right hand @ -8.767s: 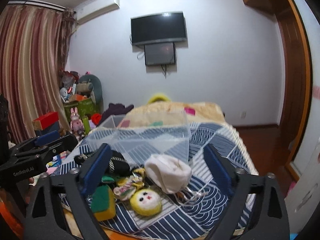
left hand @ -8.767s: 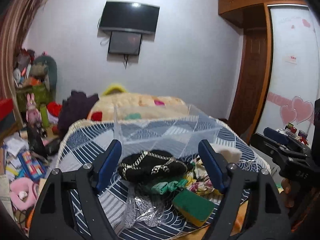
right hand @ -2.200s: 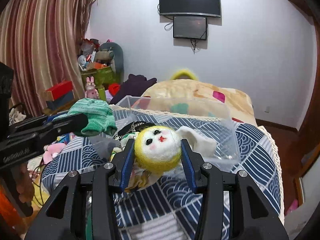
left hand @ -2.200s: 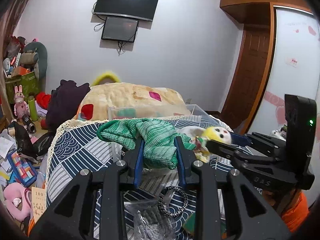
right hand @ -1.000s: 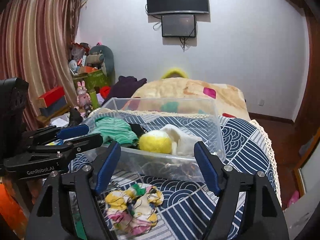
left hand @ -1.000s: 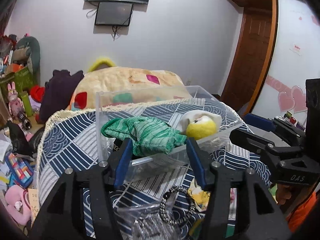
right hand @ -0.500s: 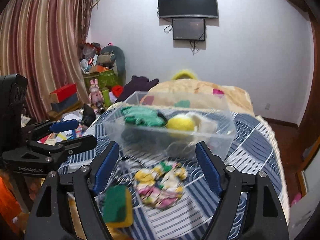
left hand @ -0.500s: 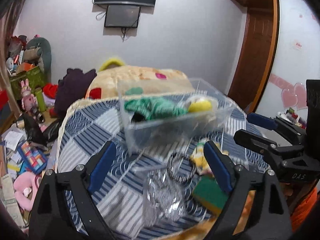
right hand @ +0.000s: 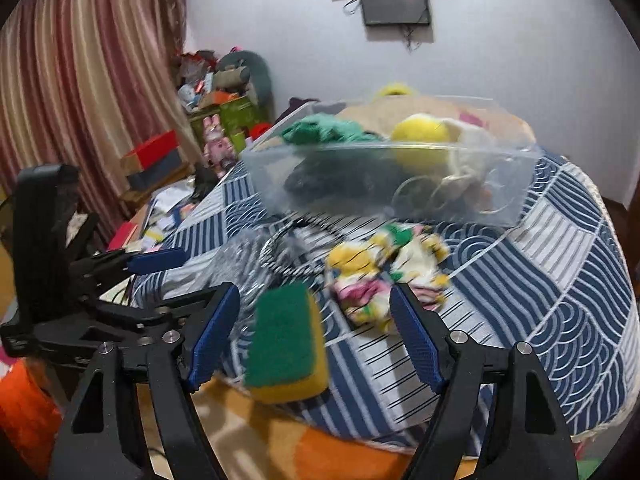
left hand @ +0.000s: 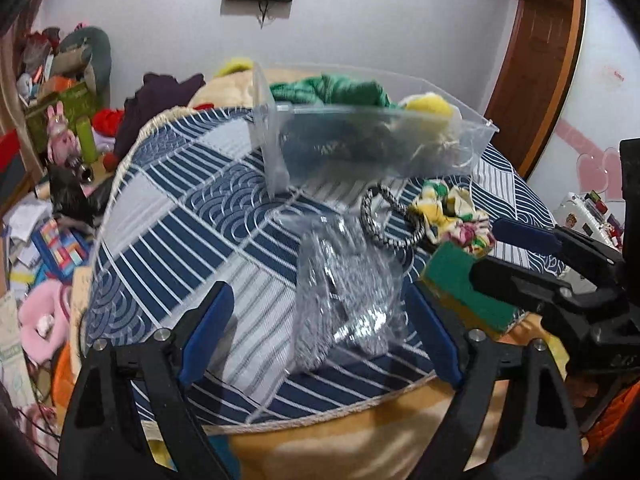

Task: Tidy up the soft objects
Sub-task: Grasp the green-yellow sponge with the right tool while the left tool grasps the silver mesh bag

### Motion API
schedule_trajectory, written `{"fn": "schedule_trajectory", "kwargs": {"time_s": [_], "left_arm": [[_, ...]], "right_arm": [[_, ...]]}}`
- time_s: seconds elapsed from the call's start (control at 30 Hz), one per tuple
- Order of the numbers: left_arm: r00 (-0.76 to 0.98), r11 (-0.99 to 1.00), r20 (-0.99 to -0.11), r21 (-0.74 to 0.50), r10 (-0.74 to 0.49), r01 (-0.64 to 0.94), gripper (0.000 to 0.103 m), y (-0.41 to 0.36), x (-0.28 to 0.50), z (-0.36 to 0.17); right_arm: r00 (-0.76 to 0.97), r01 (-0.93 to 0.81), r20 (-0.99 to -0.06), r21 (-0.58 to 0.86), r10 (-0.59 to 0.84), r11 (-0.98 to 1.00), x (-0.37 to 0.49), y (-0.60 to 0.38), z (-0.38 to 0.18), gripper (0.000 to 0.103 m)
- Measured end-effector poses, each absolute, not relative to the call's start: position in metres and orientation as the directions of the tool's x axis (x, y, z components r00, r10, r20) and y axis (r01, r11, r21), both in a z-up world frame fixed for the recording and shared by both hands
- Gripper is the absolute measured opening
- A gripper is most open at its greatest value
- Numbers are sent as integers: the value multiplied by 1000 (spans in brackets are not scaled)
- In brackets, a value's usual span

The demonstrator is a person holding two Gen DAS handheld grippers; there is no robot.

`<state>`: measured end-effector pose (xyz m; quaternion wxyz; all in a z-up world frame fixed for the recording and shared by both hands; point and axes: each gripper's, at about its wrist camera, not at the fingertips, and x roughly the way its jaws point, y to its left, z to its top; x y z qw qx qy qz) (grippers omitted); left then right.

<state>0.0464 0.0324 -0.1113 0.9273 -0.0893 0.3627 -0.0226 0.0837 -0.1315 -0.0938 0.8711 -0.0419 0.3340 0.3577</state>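
A clear plastic bin [left hand: 276,148] [right hand: 516,196] on the blue patterned bedspread holds a green knit cloth [left hand: 332,90] [right hand: 324,130], a yellow plush ball [left hand: 428,106] [right hand: 420,136] and dark items. In front of it lie a clear crinkly bag [left hand: 348,284], a black-and-white cord ring [left hand: 384,220], a flowery scrunchie [left hand: 452,216] [right hand: 384,272] and a green-yellow sponge [left hand: 460,284] [right hand: 286,340]. My left gripper [left hand: 320,336] is open and empty, straddling the bag. My right gripper [right hand: 314,336] is open and empty, around the sponge.
The bedspread's front edge [left hand: 320,416] is close below both grippers, with an orange blanket [right hand: 280,448] under it. Cluttered floor with toys and boxes lies to the left [left hand: 48,240]. A wooden door [left hand: 532,64] stands at the right.
Both grippers dropped the green cloth and the yellow plush into the bin, opened, then pulled back and down toward the loose items at the bed's front edge.
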Motion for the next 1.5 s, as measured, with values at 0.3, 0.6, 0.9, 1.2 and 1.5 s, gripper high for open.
{"fn": "schedule_trajectory", "kwargs": {"time_s": [0.3,0.6,0.9,1.2,1.5], "left_arm": [[723,984,-678,-177,-136,19,59,20,52,-121],[750,984,-645,-171,-147,45,28,11,59,-115],[797,989,-594,-148,-109,25,20,24,40,-86],[868,989,-488,-147,-96,26,20,32,37,-46],[907,988,-410,-150,-100,41,20,36,66,-16]], "right_arm": [[434,-690,-668,185,605,700,83,-119,-112,34],[488,-660,-608,213,627,720,86,-142,-92,33],[570,-618,-545,207,614,758,88,-170,-68,33],[648,-583,-476,194,595,789,96,-184,-41,33],[735,-529,-411,151,540,835,121,-188,-14,33]]}}
